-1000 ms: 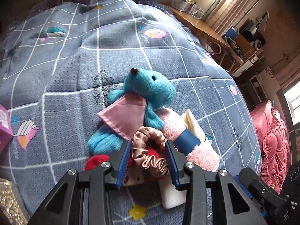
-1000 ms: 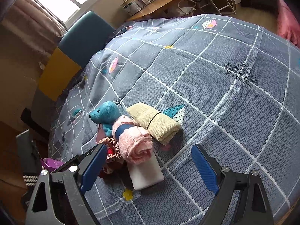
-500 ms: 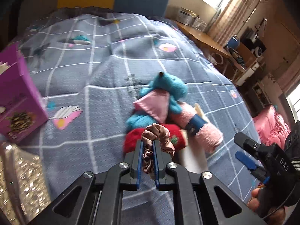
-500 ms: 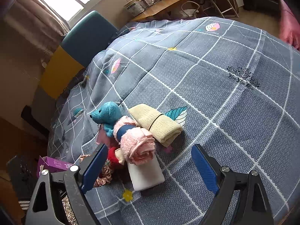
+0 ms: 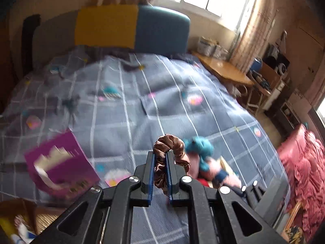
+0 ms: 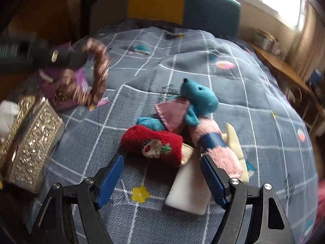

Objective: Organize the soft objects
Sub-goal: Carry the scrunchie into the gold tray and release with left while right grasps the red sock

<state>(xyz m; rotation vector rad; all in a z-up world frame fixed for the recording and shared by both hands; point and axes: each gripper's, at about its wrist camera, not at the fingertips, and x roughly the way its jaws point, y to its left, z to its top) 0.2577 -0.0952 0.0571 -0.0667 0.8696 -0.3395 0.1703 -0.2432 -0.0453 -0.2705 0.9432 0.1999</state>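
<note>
A grey checked bed [image 6: 203, 65] is carrying a soft-toy pile [image 6: 182, 126] at centre frame and a purple box [image 5: 61, 168] lying lower left.

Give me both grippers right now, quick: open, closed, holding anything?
Left gripper: closed on the brown satin scrunchie, lifted off the bed.
Right gripper: open, jaws just been closing, nothing gripped, red sock just ahead.

Bedspread [image 6: 154, 67]: grey, white grid, covered the bed.
Headboard [image 5: 130, 28]: grey, yellow and teal, at the far end.
Purple box [image 5: 61, 164]: lay at the left.
Glittery box [image 6: 30, 142]: sat at the near left.
Wooden desk [image 5: 223, 69]: stood at the far right.
</note>
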